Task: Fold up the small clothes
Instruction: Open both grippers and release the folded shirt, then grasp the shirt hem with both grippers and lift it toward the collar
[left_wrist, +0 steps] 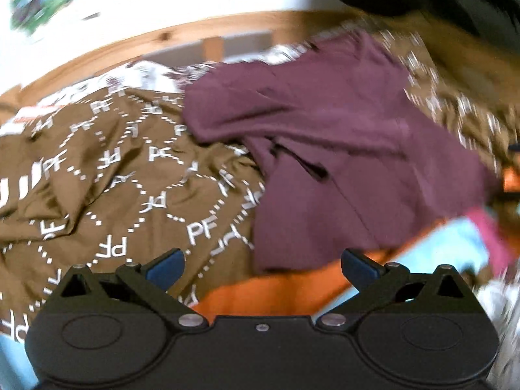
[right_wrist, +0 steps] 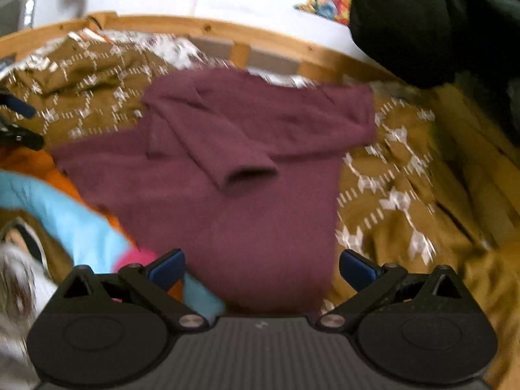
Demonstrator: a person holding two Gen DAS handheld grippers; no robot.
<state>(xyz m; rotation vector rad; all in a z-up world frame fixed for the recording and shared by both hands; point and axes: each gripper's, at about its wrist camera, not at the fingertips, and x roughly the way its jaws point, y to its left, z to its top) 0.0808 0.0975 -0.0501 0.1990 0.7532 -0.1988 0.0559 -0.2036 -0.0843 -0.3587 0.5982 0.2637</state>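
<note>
A small maroon long-sleeved top lies on the brown patterned bedspread, one sleeve folded across its body with the cuff toward me. It also shows in the left wrist view, at the right. My left gripper is open and empty, above the bedspread and an orange garment, just left of the top's hem. My right gripper is open and empty, over the top's lower hem. The left gripper's fingers show at the left edge of the right wrist view.
An orange garment, a light blue one and a pink piece lie left of the top. A wooden bed rail runs along the back before a white wall. A black bulky fabric hangs at the far right.
</note>
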